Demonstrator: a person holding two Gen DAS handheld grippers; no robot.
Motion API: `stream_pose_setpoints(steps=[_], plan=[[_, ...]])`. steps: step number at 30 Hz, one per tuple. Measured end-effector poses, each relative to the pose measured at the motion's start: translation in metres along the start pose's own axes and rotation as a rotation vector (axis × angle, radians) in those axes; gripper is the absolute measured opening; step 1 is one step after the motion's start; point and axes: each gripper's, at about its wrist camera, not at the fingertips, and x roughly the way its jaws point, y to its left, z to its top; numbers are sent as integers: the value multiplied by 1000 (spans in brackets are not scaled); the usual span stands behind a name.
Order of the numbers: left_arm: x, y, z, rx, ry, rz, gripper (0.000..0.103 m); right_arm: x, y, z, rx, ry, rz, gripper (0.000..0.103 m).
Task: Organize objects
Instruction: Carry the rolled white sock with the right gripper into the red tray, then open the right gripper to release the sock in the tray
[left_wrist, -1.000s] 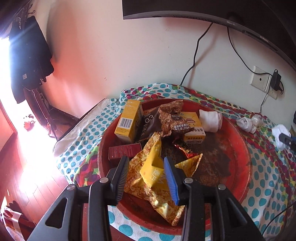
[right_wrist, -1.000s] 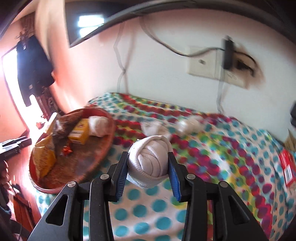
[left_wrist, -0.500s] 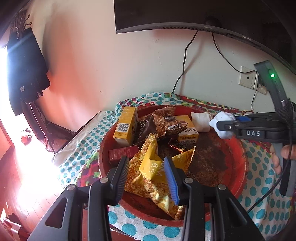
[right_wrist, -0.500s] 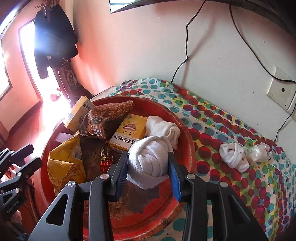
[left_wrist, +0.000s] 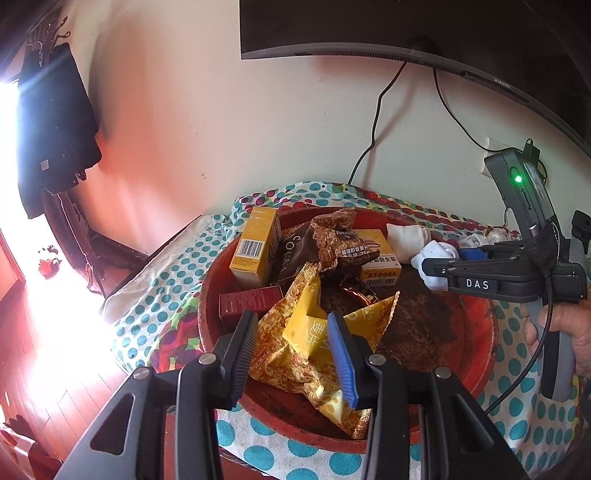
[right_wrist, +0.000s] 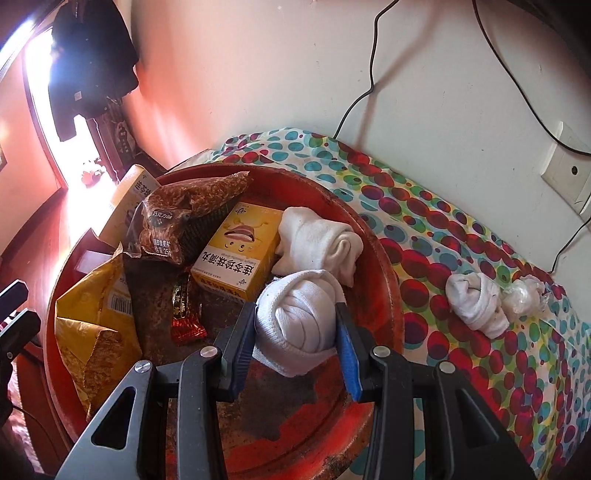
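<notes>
Only the right wrist view shows us a third rolled sock (right_wrist: 474, 304) on the dotted cloth (right_wrist: 461, 236). The right gripper (right_wrist: 297, 328) clamps a white rolled sock (right_wrist: 295, 325) (above the red basin (right_wrist: 384, 266)); the left gripper (left_wrist: 291, 339) hovers half-open, empty.

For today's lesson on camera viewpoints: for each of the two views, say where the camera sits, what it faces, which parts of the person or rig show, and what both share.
Left wrist: sits on the left gripper, looking down at the red basin; shows its own open fingers, the right gripper and a hand.
Right wrist: sits on the right gripper, over the basin's far side; its fingers clamp a rolled white sock.
Shared: basin, yellow box, sock.
</notes>
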Motion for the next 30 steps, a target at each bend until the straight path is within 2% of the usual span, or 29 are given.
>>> stream_pose_setpoints(steps=[3,21,25,27,30], plan=[[3,-1,-1,13,6,21,40,4,2,0,-14,16,-13,39],[3,9,0,-61,15,-14,40,27,10,2,-10,40,-6,40],[6,8,-1,-58,27,-10,40,28,11,3,-11,36,-3,43],[6,7,-2,-55,27,-2,40,25,10,2,-1,26,-5,49],[7,8,-2,-54,29,-5,40,19,6,2,20,3,13,52]])
